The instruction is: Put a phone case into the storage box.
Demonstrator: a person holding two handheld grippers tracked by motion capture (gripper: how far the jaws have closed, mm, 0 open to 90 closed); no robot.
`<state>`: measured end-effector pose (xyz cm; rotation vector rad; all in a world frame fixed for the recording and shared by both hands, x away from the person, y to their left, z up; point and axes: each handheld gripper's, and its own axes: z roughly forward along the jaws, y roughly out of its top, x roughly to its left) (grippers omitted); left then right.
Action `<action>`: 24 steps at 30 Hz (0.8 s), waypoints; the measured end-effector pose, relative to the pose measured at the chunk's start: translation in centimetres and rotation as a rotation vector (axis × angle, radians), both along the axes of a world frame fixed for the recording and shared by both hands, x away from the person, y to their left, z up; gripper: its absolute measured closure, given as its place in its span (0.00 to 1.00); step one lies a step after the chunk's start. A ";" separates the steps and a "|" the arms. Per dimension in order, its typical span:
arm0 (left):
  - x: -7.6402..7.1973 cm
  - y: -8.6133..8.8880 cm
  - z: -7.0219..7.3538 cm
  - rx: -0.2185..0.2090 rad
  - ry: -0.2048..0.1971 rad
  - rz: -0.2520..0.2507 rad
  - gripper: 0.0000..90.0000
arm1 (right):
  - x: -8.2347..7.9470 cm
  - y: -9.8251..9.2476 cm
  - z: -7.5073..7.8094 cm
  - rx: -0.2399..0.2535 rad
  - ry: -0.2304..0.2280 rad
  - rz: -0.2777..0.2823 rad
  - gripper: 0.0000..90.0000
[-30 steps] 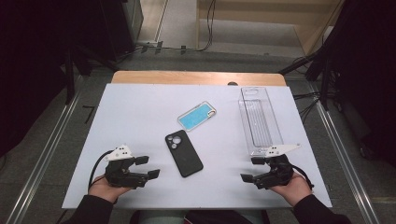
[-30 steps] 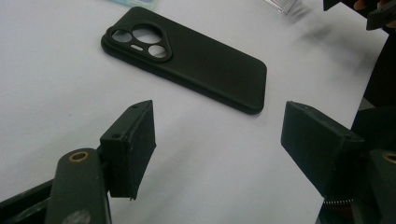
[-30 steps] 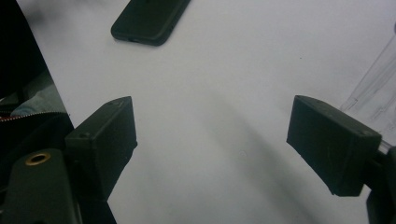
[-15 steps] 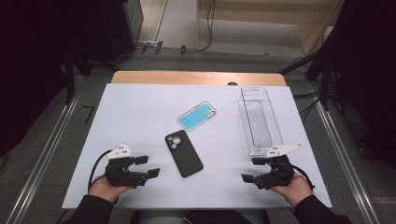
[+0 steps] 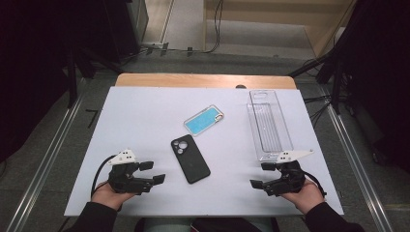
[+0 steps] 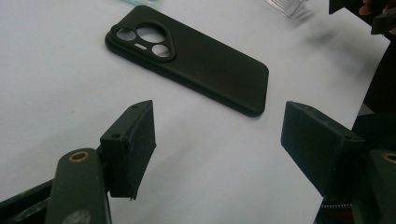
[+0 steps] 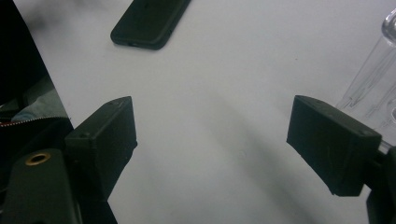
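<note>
Both grippers rest low at the near edge of the table, each in one of the person's hands, and both stand released with nothing between their jaws. From the high view, the left gripper (image 5: 153,172) lies at the near left, its jaws pointing toward the middle of the table; the right gripper (image 5: 262,175) lies at the near right, its jaws pointing back toward the left one.

Between them, slightly nearer the left gripper, lies the black phone case (image 5: 190,158), flat on the white table top (image 5: 135,121) with its camera cut-outs facing up at the far end. In the left gripper view the black phone case (image 6: 196,60) sits just beyond the open jaws, apart from them and untouched. In the right gripper view one corner of it (image 7: 149,21) shows farther off, well clear of the jaws.

Farther back, near the middle of the table, a blue phone case (image 5: 204,120) lies flat and tilted, close to the black one but not touching it. At the right, a clear plastic tray (image 5: 269,124) lies lengthwise, its near end just beside the right gripper.
</note>
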<state>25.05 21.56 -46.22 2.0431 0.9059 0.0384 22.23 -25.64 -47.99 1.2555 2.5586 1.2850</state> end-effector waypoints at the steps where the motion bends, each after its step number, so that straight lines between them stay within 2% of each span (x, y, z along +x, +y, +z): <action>1: 0.0 0.0 0.0 0.000 0.001 0.001 0.30 | 0.0 0.0 0.0 0.000 -0.002 -0.004 0.16; 19: 0.0 0.0 0.1 -0.003 -0.002 0.003 0.30 | 0.0 0.1 -0.1 -0.002 0.001 0.002 0.16; 22: 0.1 -0.3 0.3 -0.003 -0.014 0.006 0.30 | 0.0 0.1 0.0 -0.002 0.002 -0.001 0.16; 24: 0.2 -0.4 0.4 -0.007 -0.018 0.006 0.26 | -0.1 0.1 0.0 -0.003 0.001 -0.002 0.16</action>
